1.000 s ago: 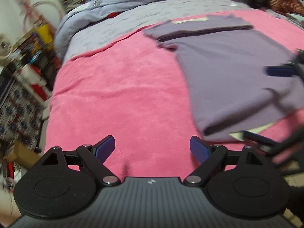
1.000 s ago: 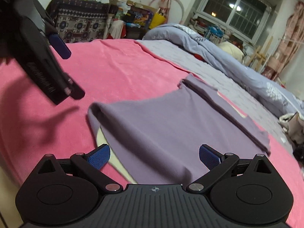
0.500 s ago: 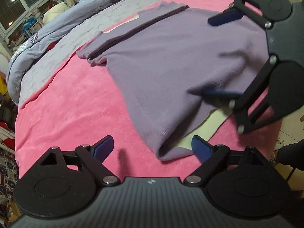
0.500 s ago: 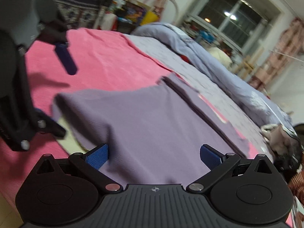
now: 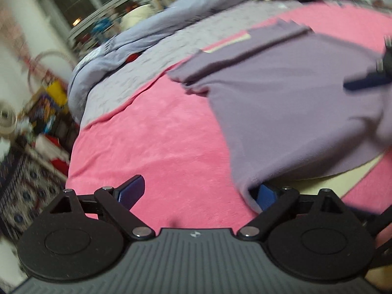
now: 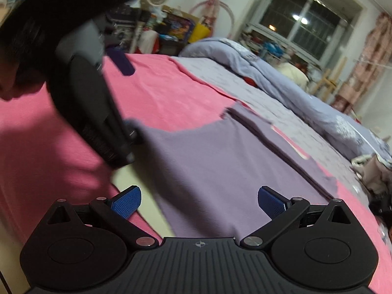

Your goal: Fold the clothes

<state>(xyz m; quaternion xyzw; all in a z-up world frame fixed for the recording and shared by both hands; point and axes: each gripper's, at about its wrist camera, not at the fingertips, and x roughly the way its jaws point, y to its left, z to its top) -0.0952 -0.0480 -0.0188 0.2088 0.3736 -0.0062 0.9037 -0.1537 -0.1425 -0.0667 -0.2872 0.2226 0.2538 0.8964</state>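
While your left gripper (image 5: 199,192) gapes with the purple garment's (image 5: 289,103) corner draped over one finger, your right gripper (image 6: 199,202) spreads wide over its hem.

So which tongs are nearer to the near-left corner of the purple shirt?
Left. The left tongs have one finger under that corner of the purple shirt; the right tongs straddle its near edge.

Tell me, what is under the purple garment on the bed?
Under the purple garment a cream layer peeks out at the near edge; how far it extends is hidden. Both lie on the pink blanket. One of the left gripper fingers sits under the hem.
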